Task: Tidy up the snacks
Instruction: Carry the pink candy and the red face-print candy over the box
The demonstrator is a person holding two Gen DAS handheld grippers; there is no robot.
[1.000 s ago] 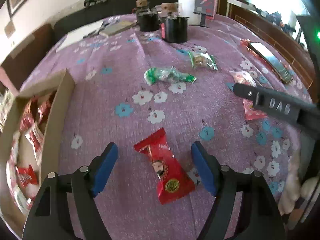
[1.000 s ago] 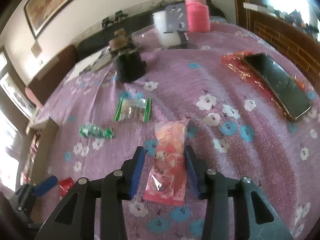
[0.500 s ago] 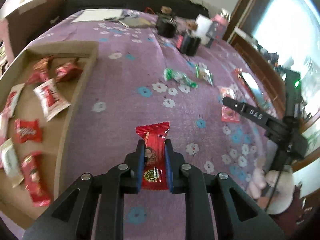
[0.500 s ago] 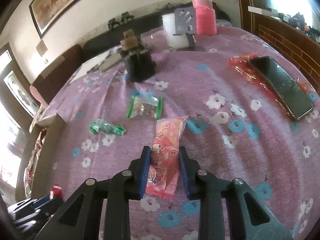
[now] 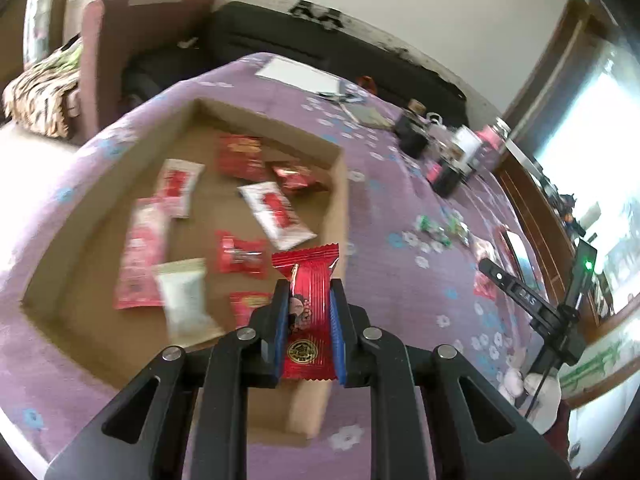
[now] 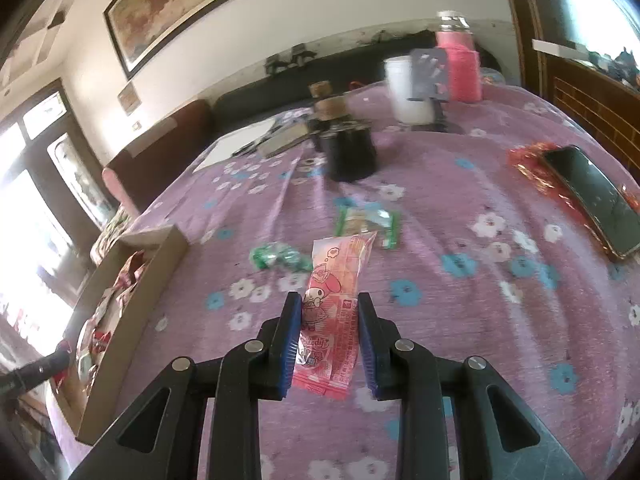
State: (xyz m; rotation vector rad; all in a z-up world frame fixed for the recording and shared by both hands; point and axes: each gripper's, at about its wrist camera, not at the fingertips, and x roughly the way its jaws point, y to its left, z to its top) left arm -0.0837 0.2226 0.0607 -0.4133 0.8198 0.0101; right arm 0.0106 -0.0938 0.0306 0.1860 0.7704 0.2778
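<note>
The left gripper (image 5: pixel 309 312) is closed on a red candy wrapper (image 5: pixel 307 316), which carries a small cartoon face and a round gold seal (its writing is too small to read). Just ahead and to the left of it lies the cardboard box (image 5: pixel 338 208) with other red and white snack packs inside. The right gripper (image 6: pixel 329 340) clamps a pink snack bag (image 6: pixel 334 304) printed with a cartoon rabbit; its lettering is unreadable. Ahead of it on the purple flowered cloth (image 6: pixel 460 320) lie a green candy (image 6: pixel 280 257) and a green-edged packet (image 6: pixel 368 222). The right gripper's arm reads "DAS" in the left view.
</note>
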